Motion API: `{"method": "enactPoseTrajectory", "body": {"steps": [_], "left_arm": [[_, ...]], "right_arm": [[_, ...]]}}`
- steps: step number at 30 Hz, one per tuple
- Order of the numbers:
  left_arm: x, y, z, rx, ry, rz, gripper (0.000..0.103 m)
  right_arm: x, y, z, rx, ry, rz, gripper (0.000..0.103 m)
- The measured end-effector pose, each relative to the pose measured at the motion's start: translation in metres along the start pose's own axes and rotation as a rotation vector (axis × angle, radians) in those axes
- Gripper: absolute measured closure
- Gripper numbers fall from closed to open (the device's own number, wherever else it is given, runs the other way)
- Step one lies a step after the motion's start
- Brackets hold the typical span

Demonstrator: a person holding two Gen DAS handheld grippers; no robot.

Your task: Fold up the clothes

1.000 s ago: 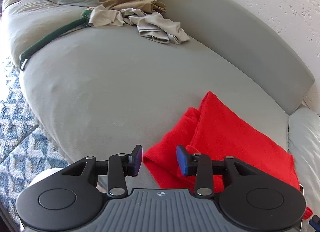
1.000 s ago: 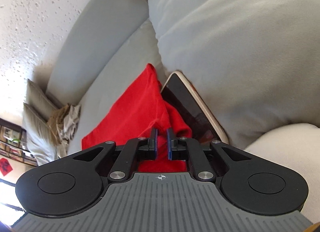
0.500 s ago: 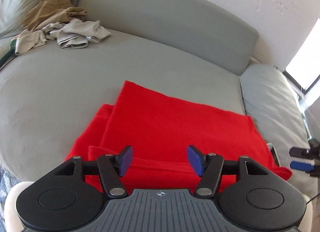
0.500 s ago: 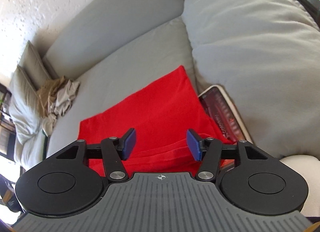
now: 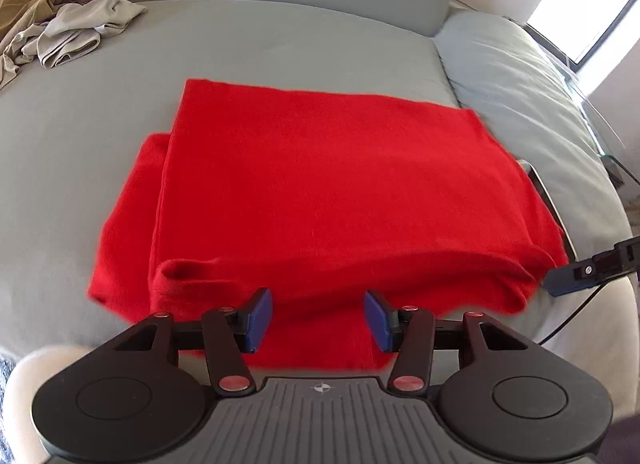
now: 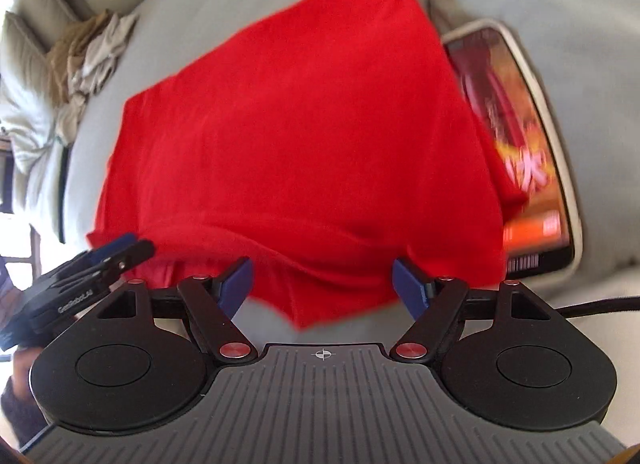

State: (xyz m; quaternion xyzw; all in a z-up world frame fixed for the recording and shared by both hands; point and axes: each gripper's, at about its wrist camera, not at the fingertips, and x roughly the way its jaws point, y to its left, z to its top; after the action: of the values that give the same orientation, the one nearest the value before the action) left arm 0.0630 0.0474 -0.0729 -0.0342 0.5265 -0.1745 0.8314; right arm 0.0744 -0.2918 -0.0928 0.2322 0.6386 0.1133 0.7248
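A plain red garment (image 5: 340, 184) lies on a pale grey sofa (image 5: 280, 36), with beige and tan clothes (image 5: 60, 32) behind.

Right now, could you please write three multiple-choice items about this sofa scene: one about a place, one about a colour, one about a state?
1. Where does the tablet lie?
A. On top of the pile of unfolded clothes
B. Beside the red garment, partly under its edge, next to the big cushion
C. On the patterned rug

2. What colour is the garment in front of both grippers?
A. Red
B. Green
C. Beige

3. How do the jaws of the right gripper stand?
A. Shut on the garment
B. Shut on nothing
C. Open, pads off the cloth

Answers:
1 B: the tablet shows beside the red garment, whose edge covers part of its screen.
2 A: the cloth is plainly red in both views.
3 C: the right gripper has just been opening; its blue pads stand wide apart, above the cloth's near edge.
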Motion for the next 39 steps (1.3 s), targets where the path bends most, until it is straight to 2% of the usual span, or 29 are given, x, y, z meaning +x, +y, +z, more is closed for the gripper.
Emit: {"method": "enactPoseTrajectory", "body": {"steps": [1,3,5,7,10,11,12,13,15,18,20,21,23,24,26,27,30,32,33,34,35,37,39], "left_arm": [[-0.012,0.001,-0.012,0.005,-0.007,0.002,0.054],[-0.030,0.004,-0.028,-0.010,-0.029,0.020,0.054],[-0.041,0.006,-0.032,-0.046,-0.071,0.031,0.054],[-0.045,0.004,-0.025,-0.065,-0.119,0.029,0.053],[-0.042,-0.010,-0.005,-0.055,-0.177,0.035,0.050],[-0.036,-0.016,0.002,-0.039,-0.187,0.025,0.045],[-0.029,-0.021,0.010,-0.023,-0.190,0.012,0.045],[-0.020,-0.026,0.016,-0.014,-0.181,0.007,0.045],[0.004,-0.036,0.023,0.008,-0.147,0.035,0.047],[0.032,-0.054,0.016,0.081,-0.109,0.089,0.047],[0.048,-0.059,0.000,0.129,-0.034,0.093,0.047],[0.051,-0.060,-0.010,0.149,-0.015,0.096,0.045],[0.046,-0.063,-0.027,0.213,0.022,0.117,0.044],[0.042,-0.064,-0.034,0.233,0.049,0.134,0.044],[0.035,-0.059,-0.045,0.211,0.088,0.152,0.044],[0.029,-0.057,-0.049,0.196,0.080,0.149,0.044],[0.011,-0.054,-0.047,0.157,0.006,0.123,0.044],[0.004,-0.056,-0.038,0.129,-0.061,0.088,0.041],[0.003,-0.057,-0.033,0.117,-0.089,0.071,0.040],[0.006,-0.059,-0.027,0.113,-0.108,0.071,0.039],[0.011,-0.063,-0.022,0.114,-0.121,0.082,0.039],[0.023,-0.069,-0.014,0.117,-0.139,0.113,0.040],[0.036,-0.070,-0.012,0.110,-0.110,0.154,0.040]], "right_arm": [[-0.011,-0.003,-0.017,-0.009,0.004,0.039,0.025],[-0.030,-0.006,-0.046,-0.020,-0.012,0.063,0.023],[-0.042,-0.007,-0.063,-0.019,-0.057,0.034,0.023],[-0.049,-0.002,-0.066,-0.025,-0.109,-0.013,0.023],[-0.054,0.013,-0.054,-0.057,-0.202,-0.011,0.025],[-0.054,0.020,-0.045,-0.064,-0.247,0.019,0.027],[-0.053,0.026,-0.037,-0.073,-0.288,0.048,0.033],[-0.048,0.032,-0.030,-0.083,-0.307,0.037,0.041],[-0.037,0.043,-0.014,-0.104,-0.343,0.010,0.049],[-0.006,0.053,0.000,-0.141,-0.324,-0.096,0.050],[0.017,0.052,-0.004,-0.137,-0.271,-0.112,0.050],[0.026,0.047,-0.011,-0.138,-0.239,-0.113,0.050],[0.025,0.043,-0.034,-0.192,-0.259,-0.109,0.049],[0.022,0.041,-0.045,-0.224,-0.237,-0.110,0.046],[0.016,0.032,-0.062,-0.205,-0.154,-0.107,0.042],[0.013,0.026,-0.070,-0.181,-0.120,-0.105,0.042],[-0.003,0.014,-0.087,-0.145,-0.167,-0.058,0.044],[-0.014,0.016,-0.090,-0.160,-0.252,-0.048,0.045],[-0.018,0.017,-0.091,-0.170,-0.296,-0.043,0.054],[-0.021,0.022,-0.087,-0.194,-0.346,-0.037,0.068],[-0.021,0.025,-0.083,-0.215,-0.376,-0.031,0.073],[-0.017,0.030,-0.073,-0.250,-0.419,-0.039,0.074],[-0.008,0.032,-0.062,-0.260,-0.427,-0.064,0.074]]}}
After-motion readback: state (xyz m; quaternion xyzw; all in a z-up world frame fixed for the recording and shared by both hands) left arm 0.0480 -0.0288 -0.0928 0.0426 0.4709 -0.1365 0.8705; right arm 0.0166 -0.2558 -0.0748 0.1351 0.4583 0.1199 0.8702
